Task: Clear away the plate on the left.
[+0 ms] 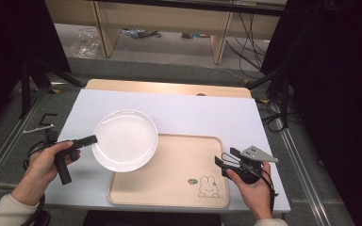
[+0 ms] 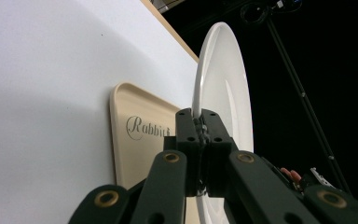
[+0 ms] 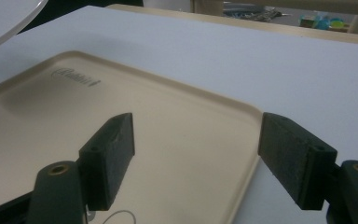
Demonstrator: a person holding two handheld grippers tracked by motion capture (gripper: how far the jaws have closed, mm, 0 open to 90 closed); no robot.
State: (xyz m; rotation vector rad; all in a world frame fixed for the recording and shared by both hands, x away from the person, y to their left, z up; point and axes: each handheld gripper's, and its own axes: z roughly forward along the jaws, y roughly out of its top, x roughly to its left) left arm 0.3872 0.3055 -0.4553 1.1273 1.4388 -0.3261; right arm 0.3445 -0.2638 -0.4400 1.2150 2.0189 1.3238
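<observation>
A white plate (image 1: 125, 139) is held in the air, its right part over the left corner of the beige tray (image 1: 179, 183). My left gripper (image 1: 92, 139) is shut on the plate's left rim. Seen from the left gripper view, the plate (image 2: 223, 93) stands edge-on, pinched between the black jaws of the left gripper (image 2: 200, 128). My right gripper (image 1: 222, 158) hovers open over the tray's right edge. Its pads (image 3: 109, 154) are wide apart above the tray (image 3: 168, 130), with nothing between them. A sliver of the plate (image 3: 4, 16) shows at the top left.
The tray carries a rabbit drawing (image 1: 208, 186) near its front right corner and the word "Rabbit" (image 2: 144, 127). A white sheet (image 1: 188, 113) covers the wooden table. Cables and table legs lie on the floor beyond (image 1: 245, 42).
</observation>
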